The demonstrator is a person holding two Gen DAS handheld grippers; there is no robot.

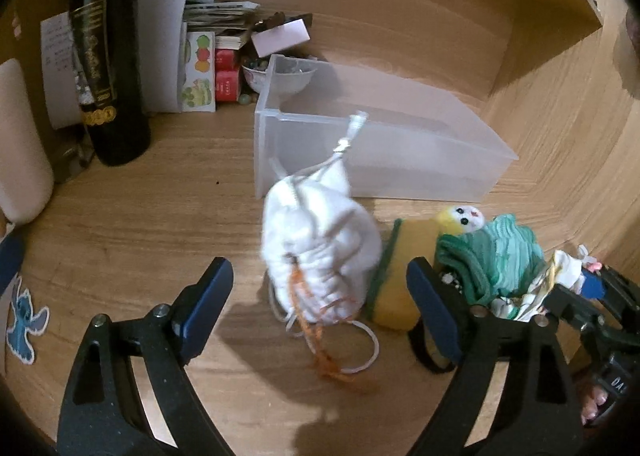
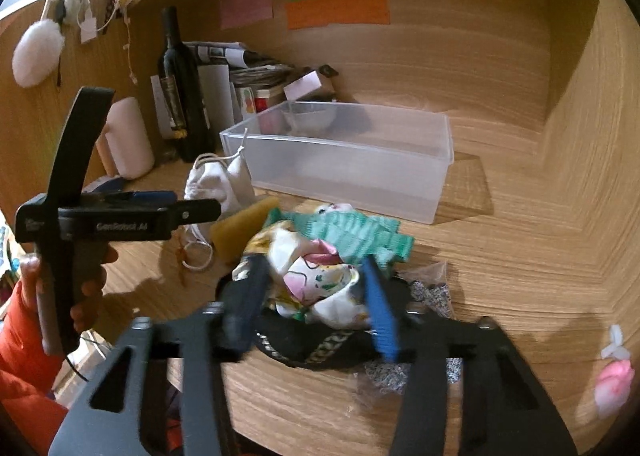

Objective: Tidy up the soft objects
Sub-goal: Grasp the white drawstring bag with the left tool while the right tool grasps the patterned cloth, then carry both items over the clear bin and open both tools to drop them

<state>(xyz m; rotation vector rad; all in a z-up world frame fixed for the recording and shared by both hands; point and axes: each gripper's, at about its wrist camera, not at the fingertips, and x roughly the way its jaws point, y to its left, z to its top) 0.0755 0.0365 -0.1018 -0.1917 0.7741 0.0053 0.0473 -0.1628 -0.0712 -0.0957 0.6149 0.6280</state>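
- My left gripper (image 1: 320, 296) has jaws wide, holding nothing; white drawstring pouch (image 1: 320, 244) sits between the fingers on the desk (image 1: 140, 223), blurred, so I can't tell if it touches either pad.
- My right gripper (image 2: 312, 296) has jaws narrowed around the patterned cloth (image 2: 320, 280); contact looks likely, firm grip I can't confirm.
- Risk: pouch cords (image 1: 360, 352) and orange string (image 1: 320, 340) trail loose and could snag or drag when lifted.
- Risk: cloth is bunched with the green knit piece (image 2: 360, 236) and black strap (image 2: 320, 348) under it; a pull may take the neighbours along.
- Yellow plush (image 1: 404, 268) lies just beside the pouch, against my left gripper's right finger.
- Clear bin (image 2: 340, 159) behind the pile looks to hold nothing yet.
- Wine bottle (image 1: 108, 55) stands left of the bin; a wide swing could tip it.
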